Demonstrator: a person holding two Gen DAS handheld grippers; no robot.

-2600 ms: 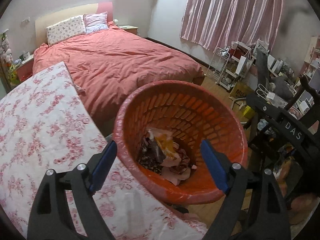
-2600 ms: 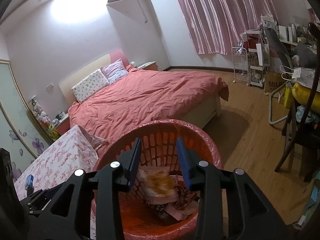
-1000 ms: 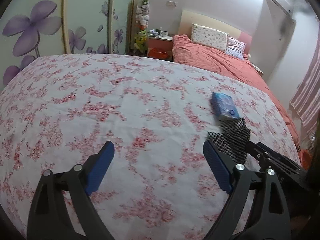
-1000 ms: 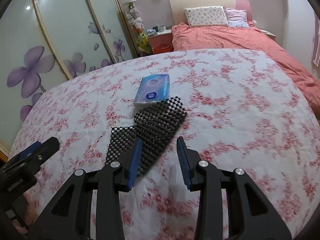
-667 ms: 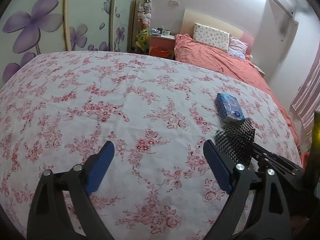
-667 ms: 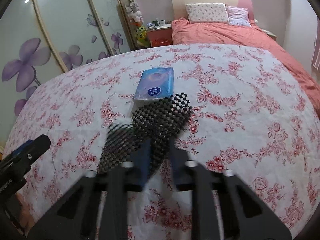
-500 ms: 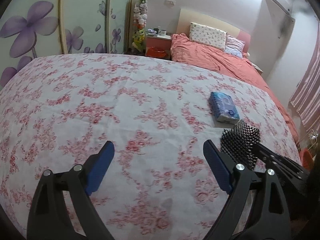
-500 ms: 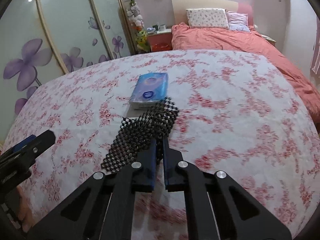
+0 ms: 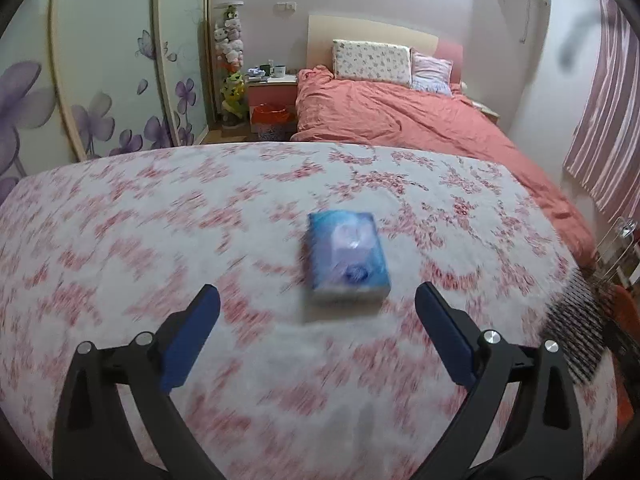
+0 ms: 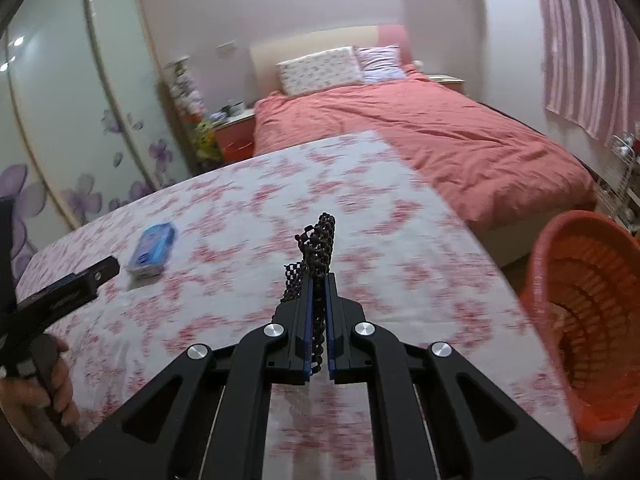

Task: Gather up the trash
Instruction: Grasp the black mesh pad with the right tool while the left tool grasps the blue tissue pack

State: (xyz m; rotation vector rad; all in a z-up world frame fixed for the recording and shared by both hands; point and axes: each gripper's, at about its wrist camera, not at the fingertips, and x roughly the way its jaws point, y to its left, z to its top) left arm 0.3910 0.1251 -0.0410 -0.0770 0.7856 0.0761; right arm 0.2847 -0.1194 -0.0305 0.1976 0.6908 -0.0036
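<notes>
My right gripper point(image 10: 318, 280) is shut on a piece of black mesh netting point(image 10: 318, 240), lifted off the floral tablecloth point(image 10: 360, 248); the netting point(image 9: 576, 332) also shows at the right edge of the left wrist view. A red plastic basket point(image 10: 584, 320) stands off the table's right edge. My left gripper point(image 9: 316, 308) is wide, its jaws still opening, with nothing between them. It faces a blue tissue pack point(image 9: 346, 256) lying just beyond its fingertips on the cloth; the same tissue pack point(image 10: 154, 250) lies at left in the right wrist view.
A bed with a salmon duvet point(image 9: 400, 116) stands beyond the table. A nightstand point(image 9: 272, 92) and sliding wardrobe doors with purple flowers point(image 9: 100, 80) are at the back left. Pink curtains point(image 10: 584, 40) hang at right. A hand point(image 10: 48, 392) holds the left gripper's handle.
The right gripper shut on the black netting and lifted it off the cloth, swinging right so the red basket shows. The left gripper moved until the tissue pack sits in front of its jaws.
</notes>
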